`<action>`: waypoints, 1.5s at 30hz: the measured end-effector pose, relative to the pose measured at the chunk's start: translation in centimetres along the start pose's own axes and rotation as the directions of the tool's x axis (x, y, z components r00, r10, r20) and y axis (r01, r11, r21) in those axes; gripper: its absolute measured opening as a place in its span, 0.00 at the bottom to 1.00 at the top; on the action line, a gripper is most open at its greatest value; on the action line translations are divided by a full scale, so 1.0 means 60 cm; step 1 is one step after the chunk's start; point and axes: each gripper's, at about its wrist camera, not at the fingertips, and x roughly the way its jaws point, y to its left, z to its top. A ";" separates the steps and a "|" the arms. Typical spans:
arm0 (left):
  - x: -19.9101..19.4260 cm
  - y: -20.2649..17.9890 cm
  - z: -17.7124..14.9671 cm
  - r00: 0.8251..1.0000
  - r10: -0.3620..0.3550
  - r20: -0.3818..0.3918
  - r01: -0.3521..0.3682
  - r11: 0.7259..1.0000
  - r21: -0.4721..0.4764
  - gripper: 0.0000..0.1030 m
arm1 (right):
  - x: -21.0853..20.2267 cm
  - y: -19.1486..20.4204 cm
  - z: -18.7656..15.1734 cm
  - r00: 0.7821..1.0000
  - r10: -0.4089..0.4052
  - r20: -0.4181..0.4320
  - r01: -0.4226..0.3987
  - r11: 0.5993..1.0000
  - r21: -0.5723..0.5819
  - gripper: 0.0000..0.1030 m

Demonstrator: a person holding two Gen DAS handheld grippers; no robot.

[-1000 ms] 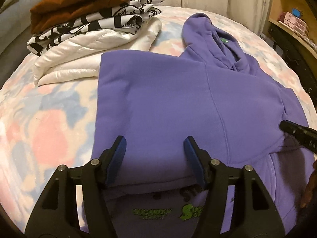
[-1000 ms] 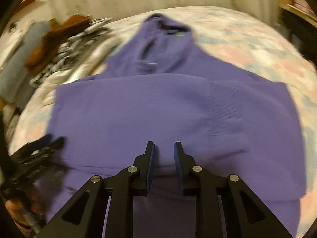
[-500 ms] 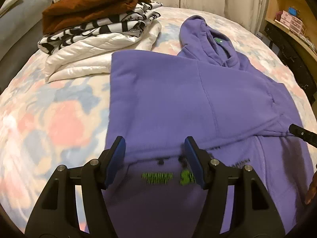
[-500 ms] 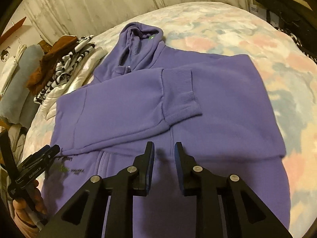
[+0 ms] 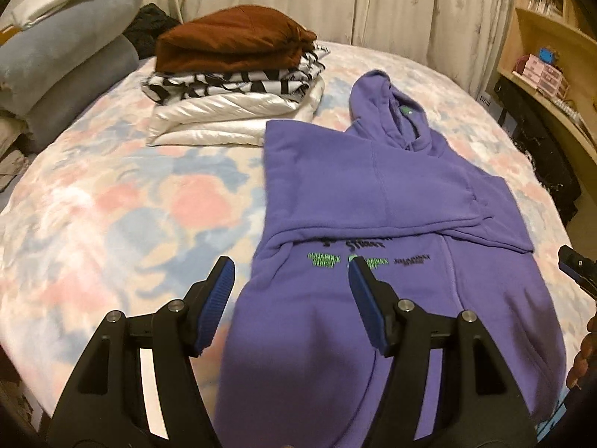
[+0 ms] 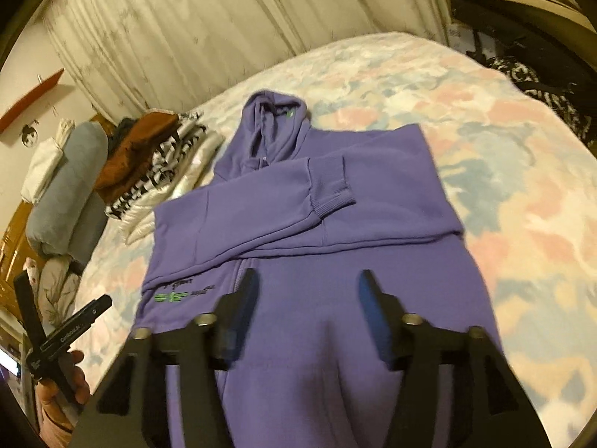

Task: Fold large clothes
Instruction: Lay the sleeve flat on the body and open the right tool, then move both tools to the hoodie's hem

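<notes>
Lying flat on the pastel floral bedspread (image 5: pixel 112 205), the purple fleece hoodie (image 5: pixel 373 186) has both sleeves folded across its chest. The left gripper (image 5: pixel 291 298) hovers above its lower part, jaws wide apart and empty. The right gripper (image 6: pixel 306 310) is opening, nothing between its jaws. A pile of folded clothes (image 5: pixel 238 86) sits near the bed's far left corner.

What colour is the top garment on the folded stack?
Rust brown garment, clearest in the left wrist view.

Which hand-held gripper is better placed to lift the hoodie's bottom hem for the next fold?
Probably the right hand-held gripper: it hangs over the hoodie's middle, jaws opening, empty. The left hand-held gripper sits at its left edge, half over the bed.
</notes>
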 end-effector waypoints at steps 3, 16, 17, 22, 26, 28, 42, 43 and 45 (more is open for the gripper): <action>-0.044 0.014 -0.017 1.000 -0.008 0.021 0.008 1.000 -0.003 0.63 | -0.052 -0.006 -0.019 1.000 0.011 0.020 -0.011 1.000 0.003 0.60; -0.142 0.041 -0.117 0.998 -0.057 -0.025 0.058 0.998 0.023 0.68 | -0.204 -0.033 -0.135 1.000 -0.018 0.025 0.019 0.999 -0.043 0.60; -0.142 0.043 -0.126 0.996 -0.076 -0.045 0.077 0.997 0.024 0.68 | -0.205 -0.040 -0.140 0.999 -0.023 0.022 0.024 0.999 -0.044 0.60; -0.119 0.065 -0.166 0.953 -0.241 -0.184 0.239 0.970 -0.035 0.68 | -0.227 -0.095 -0.188 0.999 -0.040 -0.031 0.039 0.999 -0.029 0.60; -0.104 0.090 -0.200 0.902 -0.351 -0.249 0.333 0.936 -0.115 0.68 | -0.229 -0.143 -0.222 0.996 -0.040 -0.079 0.038 0.999 -0.031 0.60; -0.100 0.103 -0.213 0.896 -0.365 -0.254 0.341 0.930 -0.136 0.68 | -0.235 -0.168 -0.241 0.994 -0.037 -0.099 0.034 0.999 -0.032 0.60; -0.059 0.165 -0.243 0.834 -0.474 -0.283 0.419 0.877 -0.235 0.72 | -0.212 -0.251 -0.296 0.983 0.063 -0.173 -0.062 0.998 0.010 0.55; -0.054 0.166 -0.244 0.826 -0.486 -0.285 0.430 0.871 -0.236 0.74 | -0.205 -0.249 -0.297 0.980 0.083 -0.180 -0.083 0.997 0.005 0.54; -0.046 0.165 -0.247 0.820 -0.493 -0.289 0.438 0.867 -0.238 0.75 | -0.192 -0.243 -0.300 0.976 0.104 -0.190 -0.106 0.994 -0.001 0.52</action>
